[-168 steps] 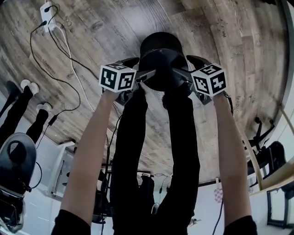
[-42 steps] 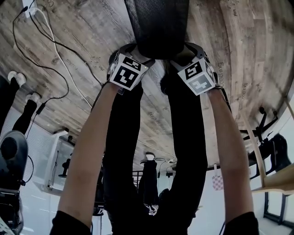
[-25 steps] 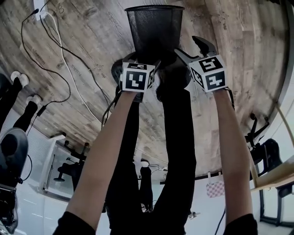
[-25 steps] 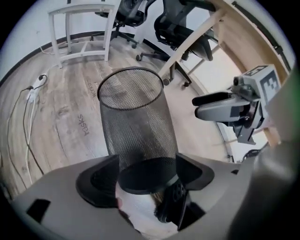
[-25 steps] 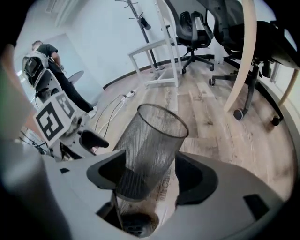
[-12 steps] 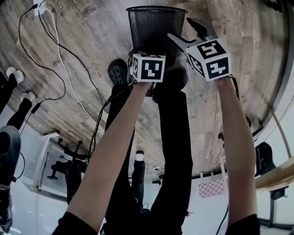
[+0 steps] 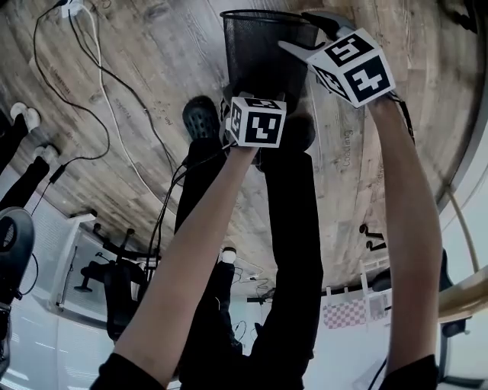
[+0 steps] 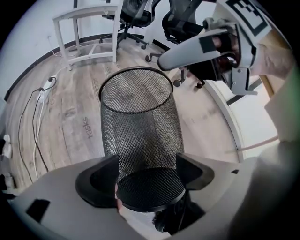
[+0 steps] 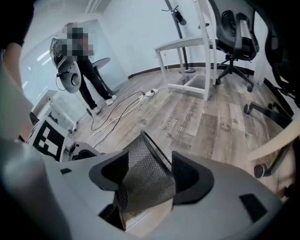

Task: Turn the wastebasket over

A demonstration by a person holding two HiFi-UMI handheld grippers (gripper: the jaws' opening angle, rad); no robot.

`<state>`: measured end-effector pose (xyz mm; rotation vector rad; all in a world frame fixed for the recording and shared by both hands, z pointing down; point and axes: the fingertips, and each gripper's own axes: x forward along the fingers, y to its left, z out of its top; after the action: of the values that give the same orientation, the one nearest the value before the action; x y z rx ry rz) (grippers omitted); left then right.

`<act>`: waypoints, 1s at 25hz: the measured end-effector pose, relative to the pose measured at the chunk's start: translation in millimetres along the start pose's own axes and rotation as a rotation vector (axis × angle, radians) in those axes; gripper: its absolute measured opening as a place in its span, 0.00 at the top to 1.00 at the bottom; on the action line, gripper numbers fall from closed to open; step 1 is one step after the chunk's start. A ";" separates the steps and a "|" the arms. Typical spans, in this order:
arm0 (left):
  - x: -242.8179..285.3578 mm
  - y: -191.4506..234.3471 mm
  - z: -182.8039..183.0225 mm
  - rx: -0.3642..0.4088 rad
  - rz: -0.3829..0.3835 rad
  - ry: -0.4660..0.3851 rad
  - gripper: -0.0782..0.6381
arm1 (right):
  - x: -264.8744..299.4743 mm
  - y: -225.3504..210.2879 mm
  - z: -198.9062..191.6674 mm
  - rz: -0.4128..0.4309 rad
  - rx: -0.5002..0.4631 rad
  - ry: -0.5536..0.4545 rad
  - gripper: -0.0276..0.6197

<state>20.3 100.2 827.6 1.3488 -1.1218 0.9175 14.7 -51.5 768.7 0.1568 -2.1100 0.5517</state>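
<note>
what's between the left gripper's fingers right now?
The wastebasket, base end, with both fingers pressed on it; the left gripper view shows it.

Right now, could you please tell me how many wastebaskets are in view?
1: the black mesh wastebasket, its base gripped in the left tongs. No other shows, though the arms could hide one.

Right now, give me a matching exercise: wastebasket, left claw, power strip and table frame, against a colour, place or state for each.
1. wastebasket
2. left claw
3. power strip
4. table frame

A. flat on the floor, cables attached
B. black mesh
C. standing on its legs
D. shut on the wastebasket's base

Pairs: 1-B, 2-D, 3-A, 4-C.
</note>
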 end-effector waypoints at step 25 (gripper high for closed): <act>2.4 3.8 -5.8 -0.008 -0.023 0.028 0.35 | 46.0 8.6 5.3 0.240 -0.152 0.254 0.80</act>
<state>17.7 105.9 831.5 1.3358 -1.0852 0.9120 -18.2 -41.8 800.9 -0.2450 -1.9224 0.5192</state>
